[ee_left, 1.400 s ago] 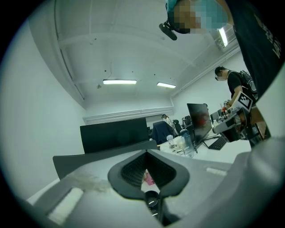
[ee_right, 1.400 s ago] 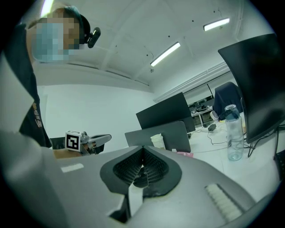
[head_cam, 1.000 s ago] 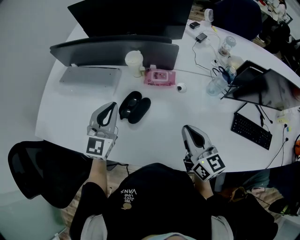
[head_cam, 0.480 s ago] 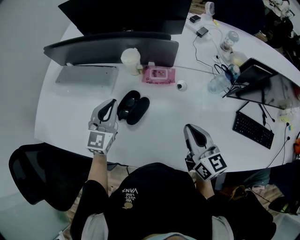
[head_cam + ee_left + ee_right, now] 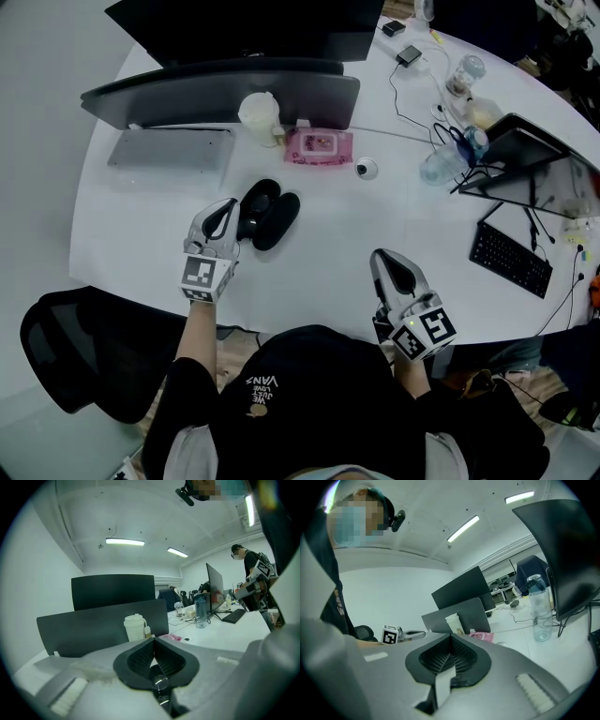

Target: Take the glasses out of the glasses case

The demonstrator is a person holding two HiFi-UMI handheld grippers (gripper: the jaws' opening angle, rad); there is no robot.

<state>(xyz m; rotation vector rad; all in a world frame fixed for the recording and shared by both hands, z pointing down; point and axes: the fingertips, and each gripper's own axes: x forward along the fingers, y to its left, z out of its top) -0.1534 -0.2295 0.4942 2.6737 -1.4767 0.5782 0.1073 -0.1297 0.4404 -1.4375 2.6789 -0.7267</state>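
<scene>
Presently, the open black case (image 5: 268, 214) at centre-left of the frame is being flanked by the left gripper (image 5: 228, 206), jaws pressed together as on the right gripper (image 5: 380, 255), and the glasses, probably light and fragile, are best being gripped gently at the bridge.

On the white tabletop (image 5: 337, 244) we see a white lidded cup (image 5: 260, 114) just beside a pink packet (image 5: 319, 146), both in front of a curved dark monitor (image 5: 225, 94). Further right we find a small round object (image 5: 367, 169), a clear bottle (image 5: 439, 167) and a black keyboard (image 5: 511, 260). A black chair (image 5: 84, 356) stands off the tabletop's near edge.
</scene>
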